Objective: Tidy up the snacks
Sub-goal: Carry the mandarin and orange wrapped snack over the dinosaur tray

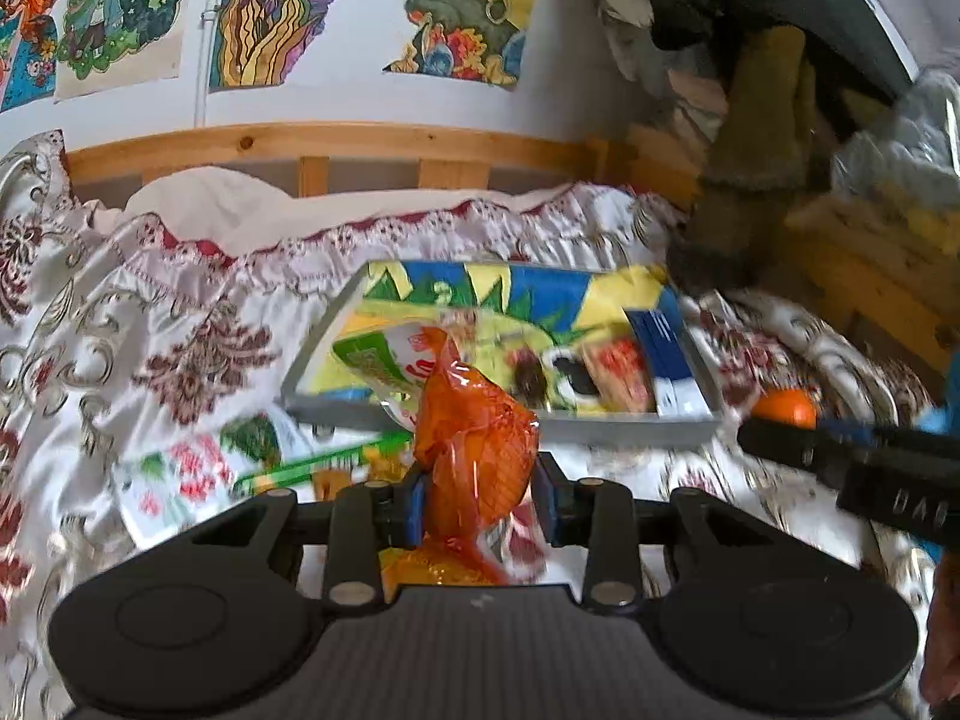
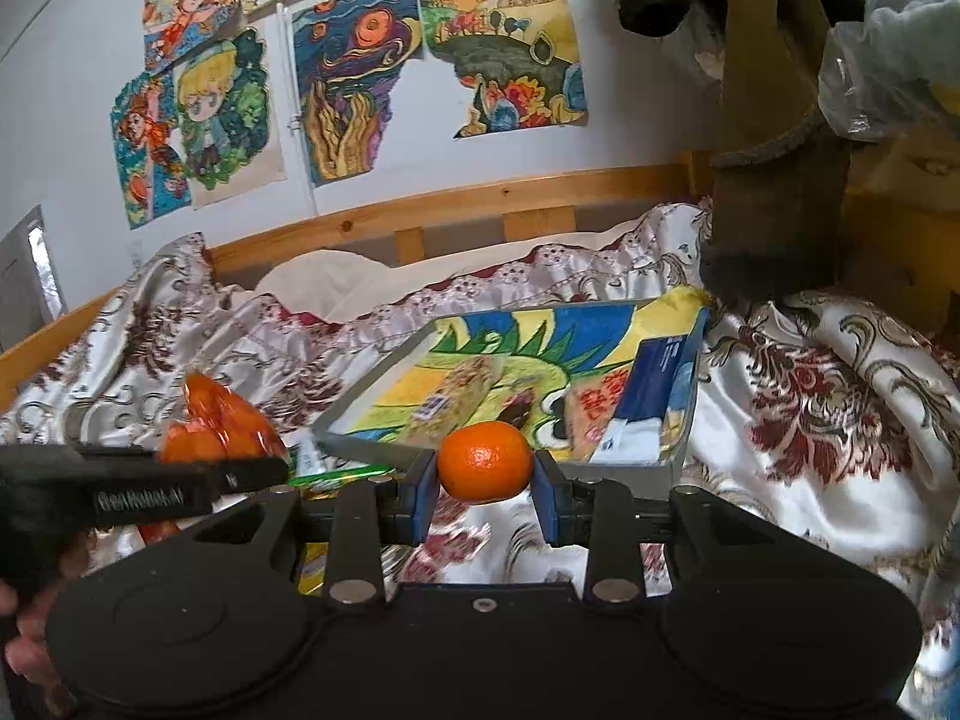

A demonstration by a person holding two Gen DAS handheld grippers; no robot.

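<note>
Here we see two grippers held over a bed (image 2: pixel 840 420) covered with a shiny white bedspread (image 1: pixel 120 312) patterned in dark red and gold. The left gripper (image 1: pixel 478 495) is pinching an orange cellophane snack packet (image 1: pixel 474 438) between its blue pads; the packet stands up above the fingers and its tail hangs below them. In the right wrist view we find the same packet (image 2: pixel 210 420) at the far left, above the left gripper's dark body. The right gripper (image 2: pixel 485 495) is clamped on a mandarin (image 2: pixel 485 461), a blue pad touching each side of the fruit. From the left wrist view that mandarin (image 1: pixel 786 408) shows at the right edge, just beyond the right gripper's black finger.

Ahead of both grippers lies a shallow grey tray (image 2: pixel 684 450) on the bedspread, lined with a colourful drawing in yellow, blue and green. Inside it we make out a clear-wrapped bar (image 2: pixel 456 402) near the middle, a blue and white packet (image 2: pixel 654 396) along the right wall, and a red-printed packet (image 2: pixel 600 408) just left of that. Outside the tray, near its front left corner, more snacks lie on the bedspread: a green-edged packet (image 1: pixel 324 462) and a white one with red and green print (image 1: pixel 180 480); blur keeps us from reading them.

Behind the bed runs a wooden rail (image 1: pixel 336 144), and above it children's drawings (image 2: pixel 348 90) are stuck on the white wall.
</note>
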